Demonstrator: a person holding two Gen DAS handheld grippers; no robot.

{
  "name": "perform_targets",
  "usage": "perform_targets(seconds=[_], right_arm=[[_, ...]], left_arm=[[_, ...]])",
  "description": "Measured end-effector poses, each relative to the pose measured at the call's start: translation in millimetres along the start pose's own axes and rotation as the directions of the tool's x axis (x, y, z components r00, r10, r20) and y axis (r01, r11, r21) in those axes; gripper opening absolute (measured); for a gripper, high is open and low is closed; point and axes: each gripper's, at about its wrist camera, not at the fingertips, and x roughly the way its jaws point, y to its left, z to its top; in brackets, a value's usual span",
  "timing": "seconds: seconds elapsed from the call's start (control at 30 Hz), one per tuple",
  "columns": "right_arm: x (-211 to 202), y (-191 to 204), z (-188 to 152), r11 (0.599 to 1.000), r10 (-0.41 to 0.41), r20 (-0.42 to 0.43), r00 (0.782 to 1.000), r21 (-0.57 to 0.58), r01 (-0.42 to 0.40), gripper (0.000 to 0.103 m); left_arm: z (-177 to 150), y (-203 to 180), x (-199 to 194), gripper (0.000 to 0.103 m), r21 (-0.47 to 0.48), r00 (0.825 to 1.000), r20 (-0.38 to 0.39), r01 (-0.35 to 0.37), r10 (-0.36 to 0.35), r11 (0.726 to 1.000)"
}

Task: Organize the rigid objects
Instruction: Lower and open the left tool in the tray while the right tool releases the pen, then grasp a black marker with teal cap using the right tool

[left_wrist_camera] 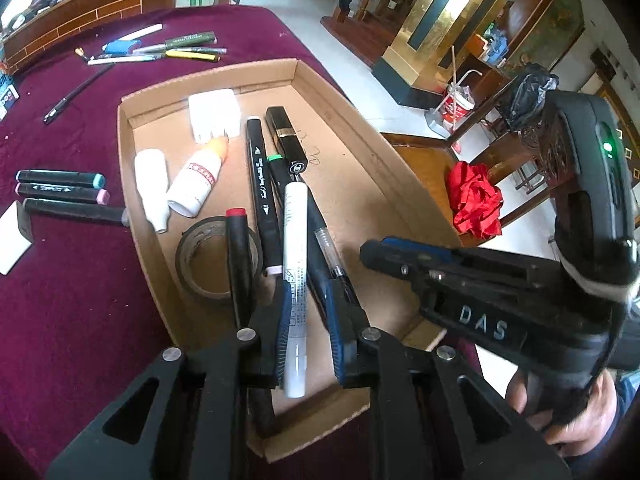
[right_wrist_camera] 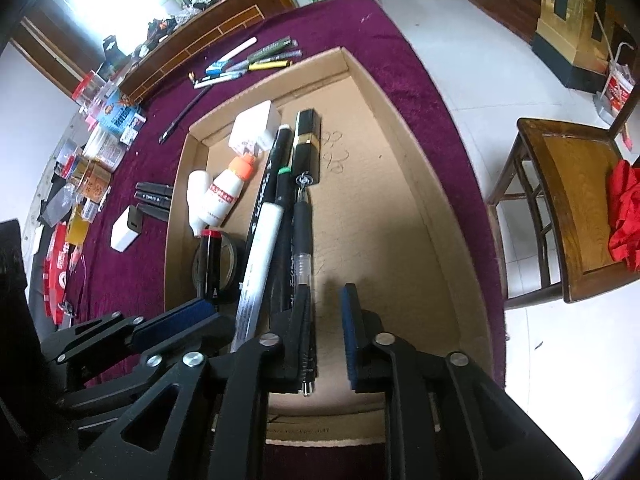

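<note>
A shallow cardboard tray (left_wrist_camera: 360,152) (right_wrist_camera: 400,208) on the purple cloth holds markers, two small bottles, a tape roll and a black lipstick case (left_wrist_camera: 285,134). My left gripper (left_wrist_camera: 308,320) is open over the tray's near end, its pads on either side of a white marker (left_wrist_camera: 295,264) without touching it. My right gripper (right_wrist_camera: 326,332) is open; a black gel pen (right_wrist_camera: 303,248) lies along its left pad. The right gripper also shows in the left wrist view (left_wrist_camera: 400,256), to the right of the left one.
Loose pens (left_wrist_camera: 176,46) lie on the cloth beyond the tray, and three markers (left_wrist_camera: 60,192) to its left. A white box (right_wrist_camera: 127,229) and cluttered packages stand at the far left. A wooden chair (right_wrist_camera: 568,208) with a red cloth (right_wrist_camera: 624,224) stands right of the table.
</note>
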Motion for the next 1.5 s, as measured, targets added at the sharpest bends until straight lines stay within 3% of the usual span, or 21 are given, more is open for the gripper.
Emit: perform_targets(seconds=[0.13, 0.33, 0.47, 0.57, 0.73, 0.9, 1.0, 1.1, 1.27, 1.37, 1.5], right_arm=[[-5, 7, 6, 1.0, 0.007, 0.019, 1.0, 0.011, -0.007, 0.016], [-6, 47, 17, 0.998, 0.059, 0.034, 0.998, -0.022, -0.058, 0.016], [4, 89, 22, 0.991, 0.108, 0.008, 0.994, -0.082, -0.107, 0.029], [17, 127, 23, 0.979, 0.146, -0.023, 0.989, -0.143, -0.148, 0.03], [48, 196, 23, 0.946, 0.185, -0.108, 0.977, -0.25, -0.207, 0.03], [79, 259, 33, 0.909, 0.189, -0.159, 0.969, -0.345, -0.234, 0.031], [99, 291, 43, 0.898, 0.173, -0.149, 0.974, -0.383, -0.218, 0.034], [125, 317, 57, 0.883, 0.144, -0.156, 0.977, -0.426, -0.198, 0.039], [174, 322, 78, 0.896, 0.032, -0.192, 0.981, -0.43, -0.113, 0.041], [192, 309, 85, 0.922, 0.046, -0.238, 0.97, -0.364, -0.133, 0.041], [190, 297, 69, 0.941, 0.086, -0.269, 0.959, -0.295, -0.167, 0.042]], left_arm=[[-3, 6, -25, 0.015, 0.004, 0.998, 0.059, -0.003, 0.003, 1.0], [-12, 41, -74, 0.015, -0.034, 0.982, 0.173, -0.065, 0.07, 0.997], [-25, 77, -105, 0.031, -0.102, 0.962, 0.232, -0.121, 0.142, 0.987], [-39, 104, -123, 0.033, -0.148, 0.947, 0.249, -0.171, 0.204, 0.974], [-74, 157, -153, 0.033, -0.253, 0.922, 0.256, -0.228, 0.292, 0.94], [-118, 216, -173, 0.033, -0.397, 0.902, 0.21, -0.274, 0.377, 0.876], [-141, 238, -180, 0.033, -0.453, 0.896, 0.181, -0.29, 0.405, 0.843], [-157, 251, -187, 0.033, -0.465, 0.888, 0.164, -0.315, 0.43, 0.828], [-174, 268, -199, 0.033, -0.464, 0.878, 0.151, -0.342, 0.453, 0.817], [-178, 278, -202, 0.033, -0.47, 0.88, 0.146, -0.341, 0.452, 0.814], [-179, 285, -201, 0.033, -0.466, 0.888, 0.144, -0.328, 0.436, 0.822]])
